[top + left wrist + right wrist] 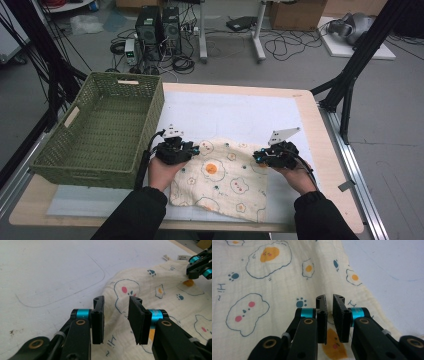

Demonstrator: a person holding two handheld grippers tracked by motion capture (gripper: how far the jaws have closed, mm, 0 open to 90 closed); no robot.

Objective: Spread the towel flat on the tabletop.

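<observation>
Your left hand-held gripper [192, 148] sits at the upper left corner of the cloth [220, 182], and seen from above your hand [160, 172] rests at the cloth's left edge; in the left gripper view the same left hand-held gripper [116, 315] has its jaws spread with a clear gap, cloth showing beneath and between them, and the pads not pressing on it. Your right hand-held gripper [257, 156] sits at the upper right corner of the cloth; in the right gripper view the right hand-held gripper [329, 312] has its jaws parted by a narrow gap, cloth visible under them, and no fold caught between the pads as far as can be seen. The cloth, cream with a print of fried eggs, paw marks and small faces, lies folded and fairly flat on the white mat [235, 112] covering the tabletop [320, 150], near the front edge and between your two forearms. In the left gripper view the cloth [160, 290] runs away to the right, with the other hand-held gripper seen at the far upper right of it. A green woven basket [127, 150] stands on the left part of the tabletop, just beside your left hand-held gripper, its near right corner close to the cloth but apart from it
</observation>
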